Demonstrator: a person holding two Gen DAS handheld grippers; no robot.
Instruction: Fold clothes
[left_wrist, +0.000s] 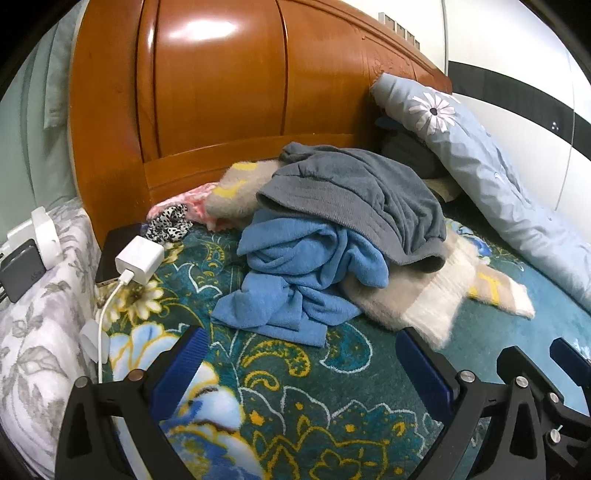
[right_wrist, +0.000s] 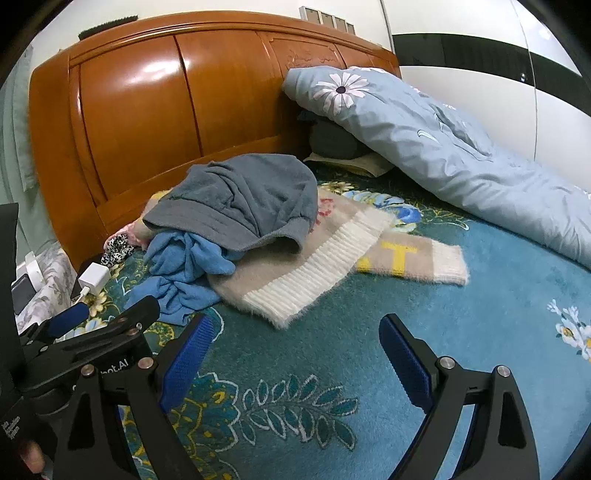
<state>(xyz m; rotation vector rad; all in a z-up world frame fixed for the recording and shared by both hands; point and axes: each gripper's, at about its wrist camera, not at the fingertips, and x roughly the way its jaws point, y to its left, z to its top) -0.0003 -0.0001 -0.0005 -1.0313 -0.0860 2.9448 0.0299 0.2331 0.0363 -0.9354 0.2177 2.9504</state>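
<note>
Nothing is folded yet, as far as both views show. The clothes lie in one rumpled heap on the teal floral blanket (right_wrist: 461, 332), just in front of the wooden headboard (left_wrist: 207, 92), which serves here as the landmark. On top of the heap sits the grey sweatshirt (left_wrist: 354, 192), bunched, its hem hanging open on the side away from the headboard. Under it the blue top (left_wrist: 299, 277) spills out in twisted folds, further from the headboard than the grey one. Beneath both lies the fluffy beige sweater (right_wrist: 306, 273) with its white ribbed hem and a yellow-marked sleeve stretched out away from the headboard. Close against the foot of the headboard a pink knitted piece (left_wrist: 192, 199) and a black-and-white spotted cloth (left_wrist: 168, 221) peek out.

The left gripper (left_wrist: 299, 365) hovers over bare blanket on the near side of the heap from the headboard, its blue pads wide apart and nothing between them. The right gripper (right_wrist: 295, 354) does the same beside it, spread and empty.

So, in my judgement, the task stands at its very start: each garment must be pulled free, laid flat and folded. The grey sweatshirt on top looks the natural first pick. A white charger (left_wrist: 140, 258) with its cable lies near the headboard's left end, clear of the heap
</note>
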